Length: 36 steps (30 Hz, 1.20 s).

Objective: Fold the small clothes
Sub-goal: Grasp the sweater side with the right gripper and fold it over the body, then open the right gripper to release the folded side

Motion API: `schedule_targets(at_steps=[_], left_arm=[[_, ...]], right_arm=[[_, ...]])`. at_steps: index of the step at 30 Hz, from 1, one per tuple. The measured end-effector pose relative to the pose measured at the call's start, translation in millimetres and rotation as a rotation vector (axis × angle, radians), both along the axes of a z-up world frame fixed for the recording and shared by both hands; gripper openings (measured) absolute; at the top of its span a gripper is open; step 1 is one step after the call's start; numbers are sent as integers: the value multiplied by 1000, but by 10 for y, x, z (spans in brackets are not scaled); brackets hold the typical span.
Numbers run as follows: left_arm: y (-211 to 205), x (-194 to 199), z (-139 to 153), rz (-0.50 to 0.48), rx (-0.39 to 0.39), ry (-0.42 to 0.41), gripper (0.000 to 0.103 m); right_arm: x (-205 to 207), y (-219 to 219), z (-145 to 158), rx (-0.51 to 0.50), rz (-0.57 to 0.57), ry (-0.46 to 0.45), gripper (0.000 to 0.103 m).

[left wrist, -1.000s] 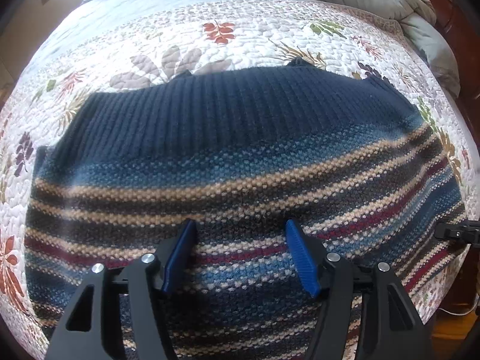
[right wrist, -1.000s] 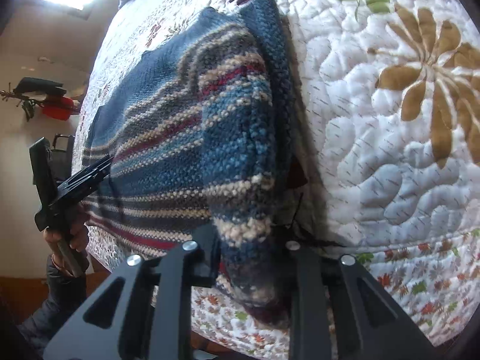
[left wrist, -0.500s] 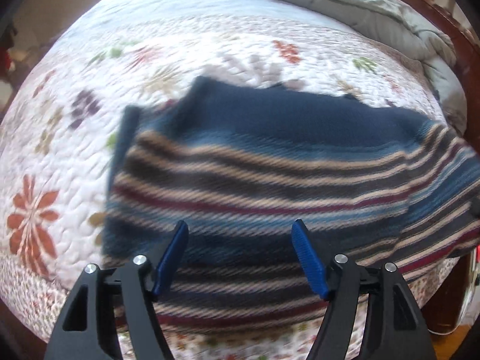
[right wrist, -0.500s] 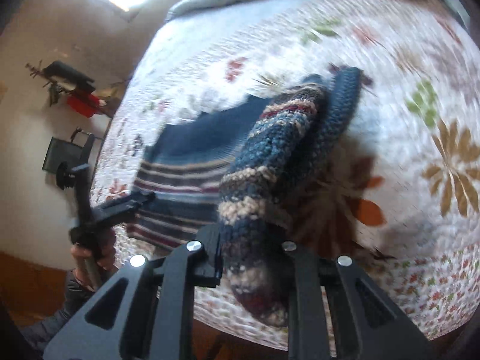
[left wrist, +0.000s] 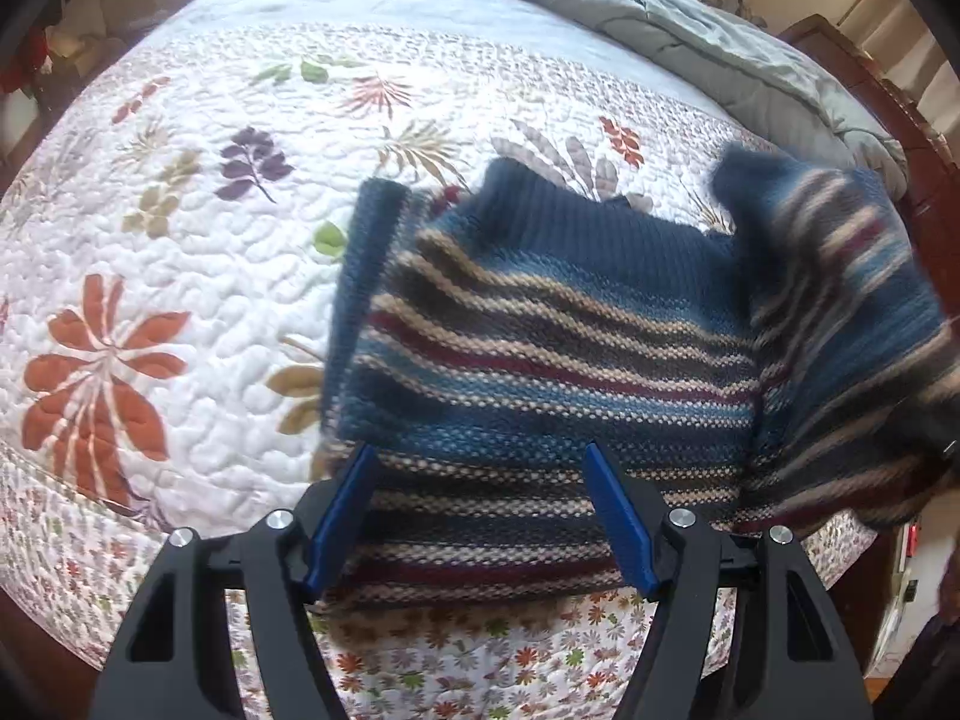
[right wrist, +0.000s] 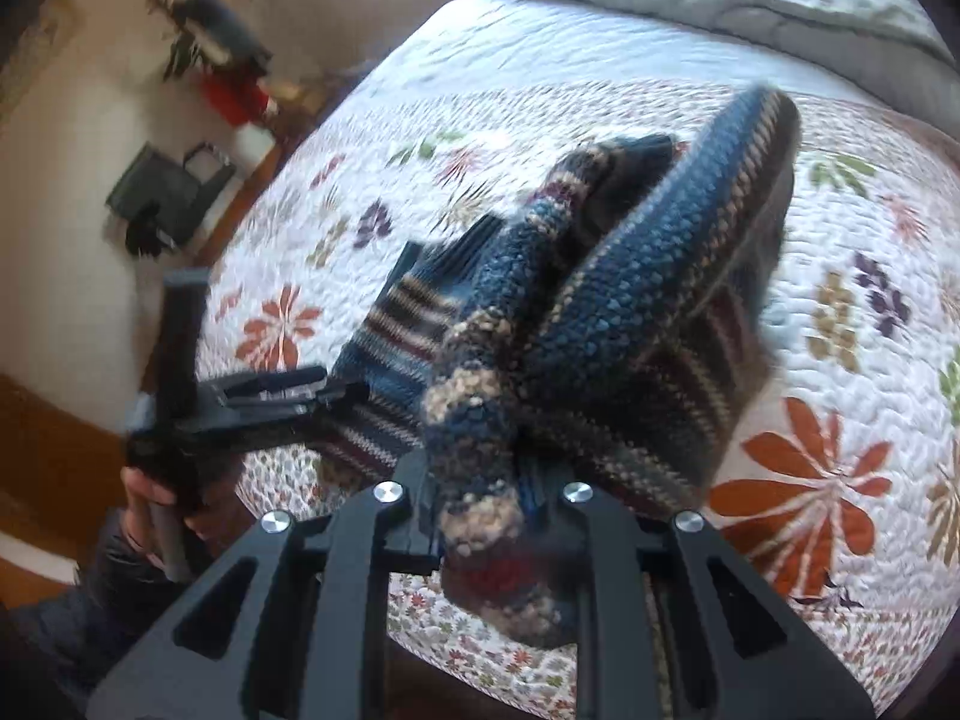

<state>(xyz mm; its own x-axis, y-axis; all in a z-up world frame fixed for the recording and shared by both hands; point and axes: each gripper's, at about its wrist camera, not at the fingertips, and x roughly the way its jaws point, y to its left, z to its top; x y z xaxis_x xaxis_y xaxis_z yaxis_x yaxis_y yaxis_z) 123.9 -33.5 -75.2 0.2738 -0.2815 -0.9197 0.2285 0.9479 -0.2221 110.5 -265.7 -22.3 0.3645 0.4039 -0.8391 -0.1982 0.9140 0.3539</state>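
Observation:
A knitted sweater point(left wrist: 540, 324), navy at the top with beige, maroon and blue stripes, lies on the floral quilt point(left wrist: 180, 240). My left gripper point(left wrist: 478, 456) hovers open over its striped lower part, with blue pads point(left wrist: 612, 504) wide apart and nothing pinched. The sweater's right side point(left wrist: 840, 312) is lifted off the bed and blurred. In the right wrist view my right gripper point(right wrist: 483, 498) is shut on a bunched edge of the sweater point(right wrist: 630, 312), which hangs raised above the quilt. The left gripper point(right wrist: 324, 381) shows there too, held by a hand point(right wrist: 150, 492).
A grey duvet point(left wrist: 690, 30) is heaped at the far end of the bed, beside a dark wooden bed frame point(left wrist: 840, 42). The quilt's edge point(left wrist: 420, 660) drops off just below the sweater. Red point(right wrist: 234, 96) and black point(right wrist: 162, 192) items stand by the wall.
My right gripper has lifted the sweater's side off the quilt and swung it up over the body. The left gripper has drawn back and leftward, so more quilt shows; its jaws stand slightly wider.

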Motion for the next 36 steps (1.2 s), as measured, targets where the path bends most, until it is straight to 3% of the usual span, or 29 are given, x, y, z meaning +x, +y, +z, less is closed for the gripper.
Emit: schedule_targets(at_steps=[10,12,13,14,16,22,26,33,36], left_arm=[[273,104,29,77,-20,9,72],[275,105,29,79,-22,12,72],[261,109,28,75,-28,17,72],[247,113,27,72,-32,22,72],[215,113,25,67,-38,28,72],[-45,128,47,16,-62,42,72],[-407,137,37,-47,-95,72,72],[-888,239,-194,-86,-86,153,72],[-962,229,-243,-96,-128,182,70]], right_arm=[[18,790,-672,-142,119,81,20],[21,873,-825,-158,131,101,31],[25,894,-890,-143,136,110,47],[35,907,-952,-89,149,127,60],[12,881,-950,39,162,129,67],[-247,585,-605,156,148,44,62],[-470,258,-413,69,88,-13,62],[-671,-171,-521,44,-22,18,62],[-729,-268,-574,57,-42,24,62]])
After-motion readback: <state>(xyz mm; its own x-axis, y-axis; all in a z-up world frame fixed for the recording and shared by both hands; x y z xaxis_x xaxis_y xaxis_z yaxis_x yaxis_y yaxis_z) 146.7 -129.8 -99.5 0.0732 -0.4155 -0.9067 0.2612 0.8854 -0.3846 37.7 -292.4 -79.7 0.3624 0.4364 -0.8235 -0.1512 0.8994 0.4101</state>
